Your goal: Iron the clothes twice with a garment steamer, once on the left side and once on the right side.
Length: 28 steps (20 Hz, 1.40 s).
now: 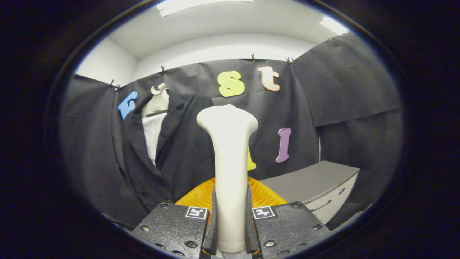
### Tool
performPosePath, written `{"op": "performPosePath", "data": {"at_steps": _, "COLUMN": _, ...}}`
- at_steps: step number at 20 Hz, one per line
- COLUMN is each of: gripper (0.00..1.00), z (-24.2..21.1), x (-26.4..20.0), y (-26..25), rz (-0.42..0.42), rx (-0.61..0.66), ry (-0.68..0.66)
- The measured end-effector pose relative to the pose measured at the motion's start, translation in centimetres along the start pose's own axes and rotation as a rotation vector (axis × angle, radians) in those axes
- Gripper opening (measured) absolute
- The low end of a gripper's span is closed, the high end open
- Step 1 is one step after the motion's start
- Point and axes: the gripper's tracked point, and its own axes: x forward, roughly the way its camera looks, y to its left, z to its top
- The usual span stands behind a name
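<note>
The hand-held gripper (230,223) sat at the bottom centre of the frame, its two fingers clamped on the handle of the garment steamer (228,162), one finger pressing each side. The steamer rose upright from between the fingers to the middle of the frame, its pale body widening into a flared head at the top. The gripper pointed level toward the back wall, with the steamer standing straight along its line.

At the left of the frame, a dark jacket (176,151) hung over a white shirt (152,135) on a pale mannequin form (158,102), to the left of the steamer's head and beyond it. Whether the head touched the cloth could not be told.

Just behind the fingers lay an orange ribbed object (262,194). To the right of it, lower right of centre, stood a grey desk (316,180) with a drawer front.
</note>
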Motion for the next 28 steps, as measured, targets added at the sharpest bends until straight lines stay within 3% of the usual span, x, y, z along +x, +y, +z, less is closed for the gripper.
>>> {"op": "performPosePath", "data": {"at_steps": 7, "gripper": 0.32, "z": 4.6, "x": 4.6, "y": 7.0, "rz": 0.043, "rx": -0.08, "ry": -0.126}}
{"op": "performPosePath", "data": {"at_steps": 13, "gripper": 0.32, "z": 6.2, "x": 8.7, "y": 9.0, "rz": 0.024, "rx": -0.082, "ry": -0.13}}
{"op": "performPosePath", "data": {"at_steps": 18, "gripper": 0.32, "z": 3.1, "x": 10.0, "y": 8.6, "rz": 0.001, "rx": -0.075, "ry": -0.055}}
{"op": "performPosePath", "data": {"at_steps": 28, "gripper": 0.32, "z": -4.6, "x": 7.2, "y": 5.5, "rz": -0.001, "rx": -0.094, "ry": 0.055}}
